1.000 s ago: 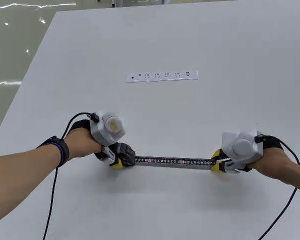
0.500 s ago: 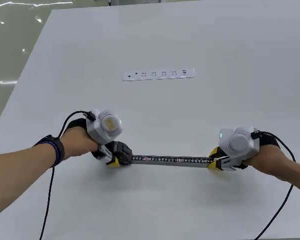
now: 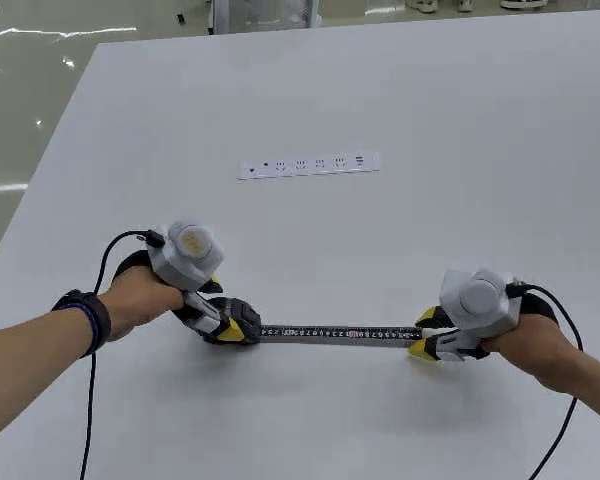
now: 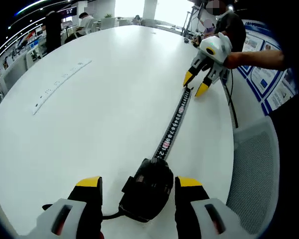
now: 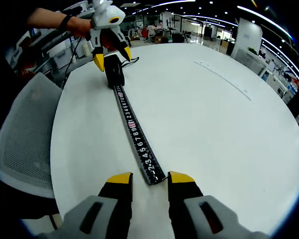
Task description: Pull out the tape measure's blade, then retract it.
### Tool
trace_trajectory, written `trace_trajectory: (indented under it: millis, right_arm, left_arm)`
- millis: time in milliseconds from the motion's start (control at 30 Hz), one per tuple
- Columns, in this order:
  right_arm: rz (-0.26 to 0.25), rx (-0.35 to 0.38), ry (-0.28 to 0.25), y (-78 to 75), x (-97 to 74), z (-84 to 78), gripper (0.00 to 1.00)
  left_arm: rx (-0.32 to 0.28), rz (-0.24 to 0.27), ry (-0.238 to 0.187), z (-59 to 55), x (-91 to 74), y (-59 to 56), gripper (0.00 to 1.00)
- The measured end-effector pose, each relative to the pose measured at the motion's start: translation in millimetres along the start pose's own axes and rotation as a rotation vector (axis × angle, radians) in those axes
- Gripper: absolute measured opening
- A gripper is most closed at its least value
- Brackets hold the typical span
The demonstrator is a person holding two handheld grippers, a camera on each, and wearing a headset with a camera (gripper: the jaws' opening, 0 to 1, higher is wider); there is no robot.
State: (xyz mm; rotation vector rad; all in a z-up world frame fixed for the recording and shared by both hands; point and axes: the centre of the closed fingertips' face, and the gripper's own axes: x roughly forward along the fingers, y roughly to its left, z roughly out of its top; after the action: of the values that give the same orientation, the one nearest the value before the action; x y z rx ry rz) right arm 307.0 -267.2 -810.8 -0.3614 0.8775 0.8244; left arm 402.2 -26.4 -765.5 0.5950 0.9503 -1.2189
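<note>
A black tape measure case stands on the white table, and my left gripper is shut on it. In the left gripper view the case sits between the yellow-tipped jaws of that gripper. The blade lies pulled out flat along the table toward the right. Its free end lies between the spread jaws of my right gripper, which is open. In the right gripper view the blade ends just ahead of that gripper, touching neither finger.
A white power strip lies further back on the table. Cables trail from both hands, one cable at the left and another cable at the right. A grey mesh chair stands by the table's near edge.
The head camera has tilted, which shifts the whole scene. My left gripper has leaned back a little to the left over the case. Blade length and right gripper look unchanged.
</note>
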Motion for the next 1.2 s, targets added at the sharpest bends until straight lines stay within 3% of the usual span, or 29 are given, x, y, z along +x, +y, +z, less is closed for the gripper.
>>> trace_trajectory:
  millis: [67, 133, 333, 433, 667, 833, 1067, 1200]
  right_arm:
    - [-0.003, 0.040, -0.042, 0.6, -4.3, 5.4, 0.30]
    - [-0.039, 0.070, -0.079, -4.5, -11.0, 11.3, 0.31]
    - [-0.056, 0.202, -0.216, -7.3, -26.1, 30.4, 0.41]
    - [-0.069, 0.217, -0.243, -6.5, -31.6, 33.5, 0.45]
    - [-0.072, 0.274, -0.315, 6.5, -42.3, 43.3, 0.55]
    - [-0.082, 0.304, -0.349, 15.1, -48.8, 47.6, 0.58]
    - [-0.095, 0.333, -0.402, 21.6, -54.0, 48.7, 0.61]
    - [-0.103, 0.336, -0.400, 29.3, -55.8, 45.7, 0.61]
  left_arm:
    - [-0.021, 0.013, -0.051, 7.2, -9.4, 1.3, 0.57]
    - [-0.049, 0.030, -0.104, 13.2, -19.7, 2.2, 0.58]
    - [-0.099, 0.094, -0.187, 14.1, -48.6, 1.9, 0.64]
    - [-0.133, 0.105, -0.240, 13.7, -60.5, -2.6, 0.65]
    - [-0.273, 0.164, -0.410, 14.5, -92.4, -5.1, 0.69]
    - [-0.335, 0.193, -0.445, 1.8, -107.9, -9.6, 0.70]
    - [-0.372, 0.251, -0.480, -13.3, -132.1, -19.8, 0.72]
    - [-0.417, 0.265, -0.501, -21.2, -141.5, -24.6, 0.72]
